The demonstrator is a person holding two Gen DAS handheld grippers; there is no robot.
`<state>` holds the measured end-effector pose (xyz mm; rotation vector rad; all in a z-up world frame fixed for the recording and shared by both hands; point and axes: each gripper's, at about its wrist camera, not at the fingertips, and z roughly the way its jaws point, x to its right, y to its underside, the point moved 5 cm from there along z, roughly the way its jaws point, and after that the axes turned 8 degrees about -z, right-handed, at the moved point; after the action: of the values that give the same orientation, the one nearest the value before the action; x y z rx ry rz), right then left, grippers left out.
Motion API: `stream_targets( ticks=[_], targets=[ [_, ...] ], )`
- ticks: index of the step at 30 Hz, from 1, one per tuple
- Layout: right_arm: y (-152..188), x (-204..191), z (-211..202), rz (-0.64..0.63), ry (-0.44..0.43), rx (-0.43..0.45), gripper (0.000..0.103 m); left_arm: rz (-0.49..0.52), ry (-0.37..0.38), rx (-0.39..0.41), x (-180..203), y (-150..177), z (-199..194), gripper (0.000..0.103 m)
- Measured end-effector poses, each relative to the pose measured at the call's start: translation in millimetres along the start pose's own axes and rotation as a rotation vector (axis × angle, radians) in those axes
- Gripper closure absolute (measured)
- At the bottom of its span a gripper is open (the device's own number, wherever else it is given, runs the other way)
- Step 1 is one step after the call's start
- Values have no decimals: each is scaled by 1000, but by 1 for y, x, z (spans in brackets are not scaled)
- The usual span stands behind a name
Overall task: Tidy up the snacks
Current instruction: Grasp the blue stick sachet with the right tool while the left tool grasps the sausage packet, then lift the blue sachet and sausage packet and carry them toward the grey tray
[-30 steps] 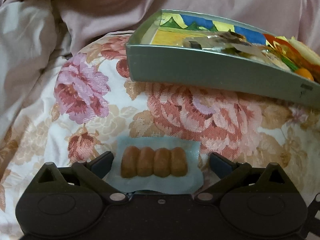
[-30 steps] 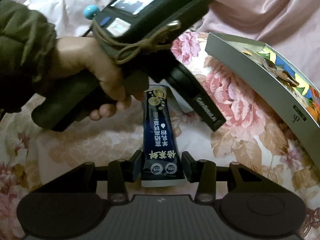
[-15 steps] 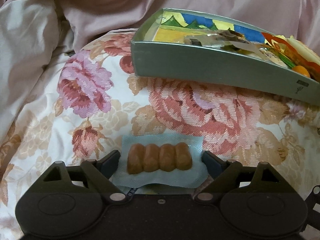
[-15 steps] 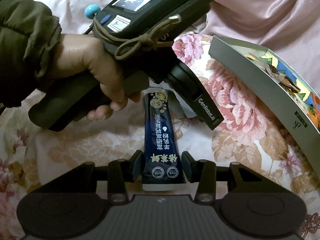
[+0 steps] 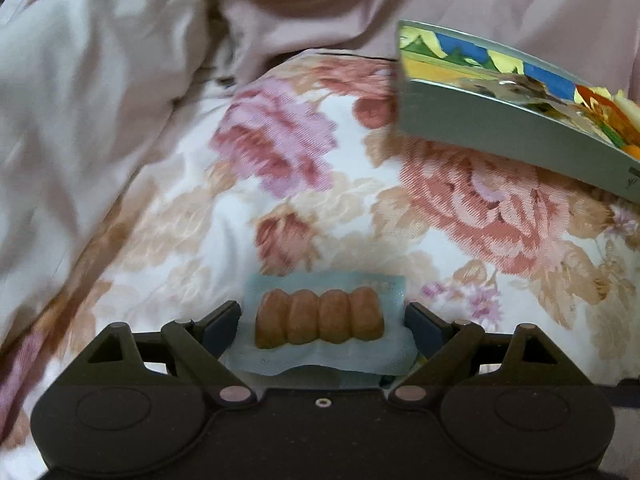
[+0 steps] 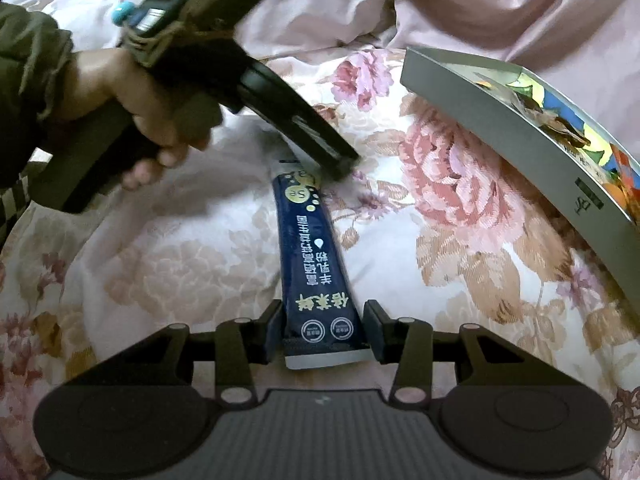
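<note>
Snacks are split between the two tongs, over a floral quilt [image 5: 168,232]. In the left wrist view, the left gripper [image 5: 322,322] is clenched on a pale blue packet of four brown rolls [image 5: 320,320], its fingers pressing the wrapper's edges after standing clear of them a second ago; the grey tin box [image 5: 500,136], half full of wrappers, has slid from the centre to the upper right. In the right wrist view, the hand [image 6: 132,112] carrying that tool has shifted left and blurred, uncovering more of the dark blue sachet [image 6: 312,256], which the right gripper [image 6: 324,330] keeps grasping by its near end, unchanged.
</note>
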<state>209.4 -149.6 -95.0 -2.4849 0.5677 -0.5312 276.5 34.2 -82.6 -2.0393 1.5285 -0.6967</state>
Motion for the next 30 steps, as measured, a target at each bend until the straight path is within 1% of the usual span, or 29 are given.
stream_targets(
  ticks=[5, 8, 10, 13, 17, 21, 24, 26, 29, 30],
  targets=[
    [4, -1, -3, 24, 5, -14, 52, -23, 22, 14, -16, 14, -17, 14],
    [8, 1, -5, 50, -1, -23, 50, -60, 30, 32, -25, 22, -27, 14],
    [12, -1, -8, 64, -4, -25, 49, -90, 13, 40, -33, 27, -32, 14],
    [15, -3, -13, 84, 3, -30, 51, -104, 1, 47, -44, 36, -40, 14],
    [21, -6, -21, 117, 14, -33, 52, -47, -6, 59, -44, 49, -52, 14],
    [29, -9, -30, 185, 21, -34, 52, -6, 32, 55, -34, 66, -60, 14],
    [31, -10, -33, 226, 30, -30, 52, 73, 40, 67, -20, 76, -66, 14],
    [31, -10, -32, 248, 31, -27, 52, 119, 60, 72, -12, 81, -69, 14],
    [31, -8, -30, 264, 26, -13, 52, 159, 90, 77, -3, 86, -73, 14],
    [31, -8, -29, 265, 25, -8, 50, 168, 108, 78, 0, 86, -74, 14]
  ],
)
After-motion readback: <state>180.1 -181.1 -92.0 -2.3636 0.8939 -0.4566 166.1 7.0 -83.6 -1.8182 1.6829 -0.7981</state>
